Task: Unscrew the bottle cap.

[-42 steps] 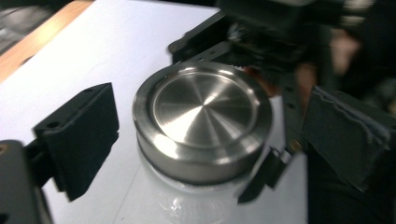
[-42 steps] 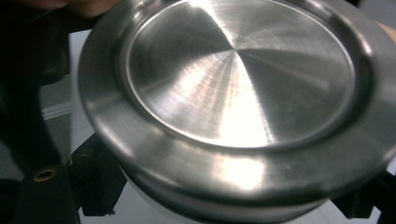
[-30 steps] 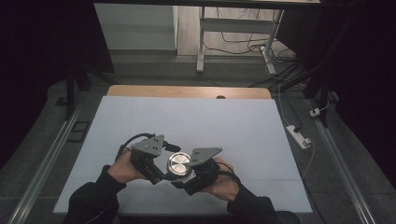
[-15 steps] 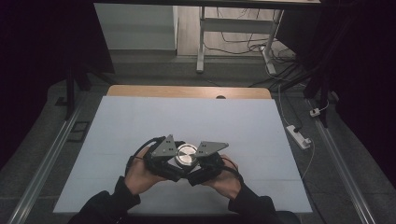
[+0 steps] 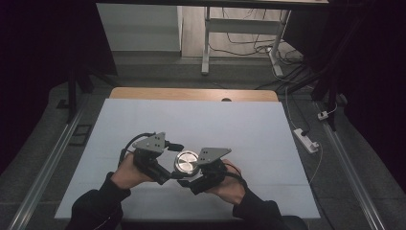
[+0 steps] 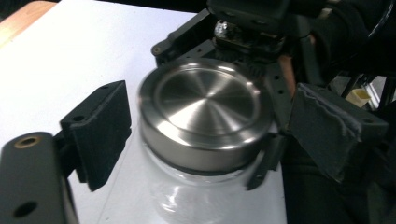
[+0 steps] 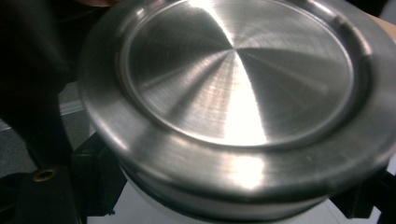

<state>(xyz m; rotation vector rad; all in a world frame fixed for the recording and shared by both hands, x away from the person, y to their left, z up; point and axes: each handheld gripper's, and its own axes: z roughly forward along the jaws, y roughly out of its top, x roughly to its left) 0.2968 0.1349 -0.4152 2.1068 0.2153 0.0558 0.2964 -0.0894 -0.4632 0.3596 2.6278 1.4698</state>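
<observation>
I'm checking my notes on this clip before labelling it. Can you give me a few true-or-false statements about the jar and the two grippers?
1. The clear glass jar wears a round brushed-metal lid. True.
2. The jar lies on its side. False: it stands upright.
3. The left gripper has its jaws apart, either side of the lid. True.
4. The white table top holds several jars. False: one.

Dim room – white table (image 5: 201, 120), grey floor (image 5: 158, 72), cables (image 5: 249, 45).
</observation>
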